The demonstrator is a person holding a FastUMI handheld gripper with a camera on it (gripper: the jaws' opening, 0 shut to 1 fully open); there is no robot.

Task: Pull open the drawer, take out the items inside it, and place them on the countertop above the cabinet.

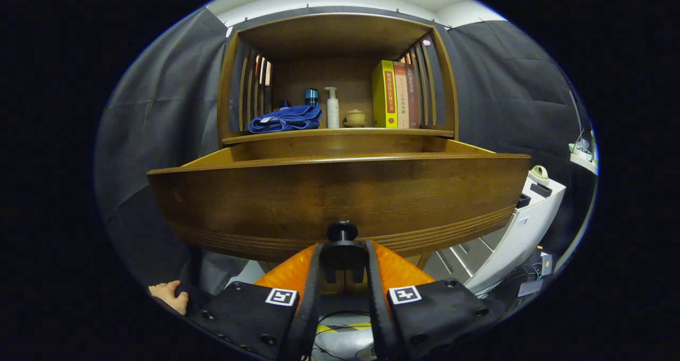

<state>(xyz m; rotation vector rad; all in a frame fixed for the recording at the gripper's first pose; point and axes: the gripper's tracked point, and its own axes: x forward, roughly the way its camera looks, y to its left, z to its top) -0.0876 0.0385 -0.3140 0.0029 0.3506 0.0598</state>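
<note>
The wooden drawer (340,191) stands pulled out of the cabinet, its broad front panel close ahead of me. Its dark round knob (341,231) sits between my fingertips, and my gripper (342,250) is shut on the knob, one finger pressing each side. The panel hides the inside of the drawer, so I cannot see what lies in it. Above and behind the drawer runs the countertop (340,133), inside a wooden shelf frame.
On the countertop lie a folded blue cloth (287,120), a dark blue-capped bottle (311,96), a white pump bottle (332,109), a small lidded jar (355,118) and upright books (393,94). A white unit (531,212) stands to the right. A hand (169,295) rests below left.
</note>
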